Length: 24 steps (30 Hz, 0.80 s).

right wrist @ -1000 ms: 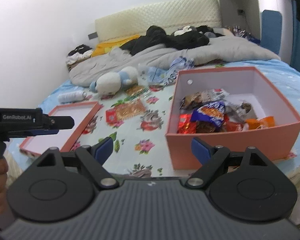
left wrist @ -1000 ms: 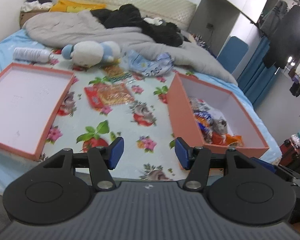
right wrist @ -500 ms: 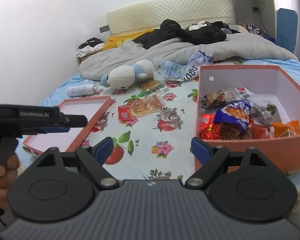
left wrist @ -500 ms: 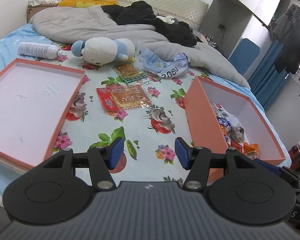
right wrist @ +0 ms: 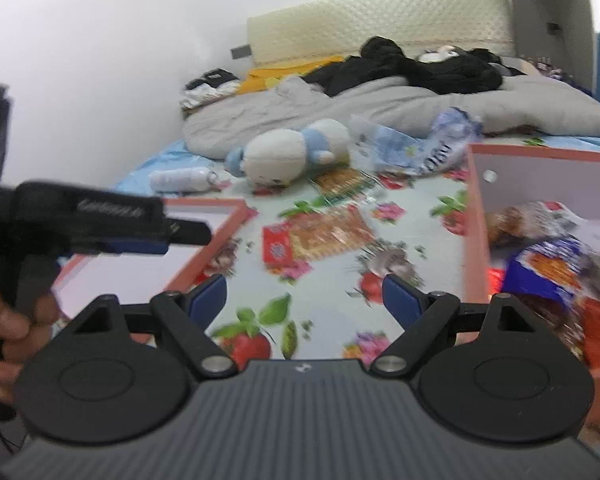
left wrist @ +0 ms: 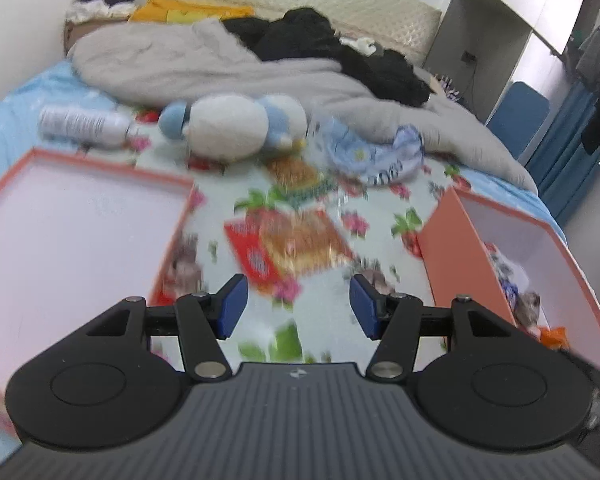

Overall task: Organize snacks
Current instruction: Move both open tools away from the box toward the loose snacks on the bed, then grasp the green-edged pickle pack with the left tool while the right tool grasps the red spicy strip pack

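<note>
A flat red and orange snack packet (left wrist: pixel 290 242) lies on the flowered bedsheet, just ahead of my open, empty left gripper (left wrist: pixel 298 308). It also shows in the right wrist view (right wrist: pixel 318 236). A second green-edged snack packet (left wrist: pixel 300 176) lies behind it. A crumpled blue and white bag (left wrist: pixel 374 156) lies further back. The orange box (left wrist: pixel 444 252) on the right holds several wrapped snacks (right wrist: pixel 548 264). The orange lid (left wrist: pixel 72 240) lies on the left. My right gripper (right wrist: pixel 304 304) is open and empty above the sheet. The left gripper's body (right wrist: pixel 100 220) shows at the left there.
A white and blue plush toy (left wrist: pixel 236 126) and a white bottle (left wrist: pixel 82 122) lie behind the packets. A grey duvet (left wrist: pixel 220 68) and black clothes (left wrist: pixel 332 52) fill the back of the bed. A blue chair (left wrist: pixel 518 114) stands at the right.
Both grippers have moved forward over the bed towards the red and orange packet. The views are now motion-blurred. Both stay open.
</note>
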Motion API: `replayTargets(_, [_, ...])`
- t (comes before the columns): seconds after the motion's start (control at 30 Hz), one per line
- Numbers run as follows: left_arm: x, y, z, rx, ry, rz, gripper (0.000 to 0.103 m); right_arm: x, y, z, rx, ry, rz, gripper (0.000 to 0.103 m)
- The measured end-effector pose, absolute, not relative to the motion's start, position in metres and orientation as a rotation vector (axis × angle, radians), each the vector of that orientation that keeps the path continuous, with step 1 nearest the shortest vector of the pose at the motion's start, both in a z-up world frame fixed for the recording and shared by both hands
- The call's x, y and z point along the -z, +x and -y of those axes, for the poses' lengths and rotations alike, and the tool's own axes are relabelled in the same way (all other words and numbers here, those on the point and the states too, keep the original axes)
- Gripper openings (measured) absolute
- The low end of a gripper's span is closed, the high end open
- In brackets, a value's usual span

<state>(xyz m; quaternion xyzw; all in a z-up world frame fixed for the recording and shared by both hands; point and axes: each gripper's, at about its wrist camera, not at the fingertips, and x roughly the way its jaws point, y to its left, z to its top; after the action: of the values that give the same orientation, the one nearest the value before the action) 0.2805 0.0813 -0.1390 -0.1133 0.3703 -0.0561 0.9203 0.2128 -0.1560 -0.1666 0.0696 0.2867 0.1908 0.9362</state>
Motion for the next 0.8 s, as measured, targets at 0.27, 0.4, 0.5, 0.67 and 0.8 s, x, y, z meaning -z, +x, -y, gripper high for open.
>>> replayTargets(0.27, [0.148, 0.383, -0.088, 0.18, -0.193, -0.789, 0.063, 0.199, 0.274, 0.131, -0.403, 0.127, -0.645, 0.086])
replayTargets(0.4, [0.179, 0.447, -0.091, 0.202, -0.224, -0.894, 0.063, 0.213, 0.308, 0.125, -0.384, 0.131, -0.655, 0.086])
replayTargets(0.5, [0.198, 0.493, -0.093, 0.219, -0.229, -0.933, 0.064, 0.224, 0.331, 0.119, -0.371, 0.123, -0.664, 0.093])
replayTargets(0.67, [0.233, 0.562, -0.098, 0.231, -0.303, -0.991, 0.079, 0.246, 0.371, 0.108, -0.36, 0.108, -0.708, 0.093])
replayTargets(0.8, [0.256, 0.6, -0.09, 0.229, -0.339, -1.028, 0.084, 0.26, 0.395, 0.098, -0.377, 0.074, -0.685, 0.093])
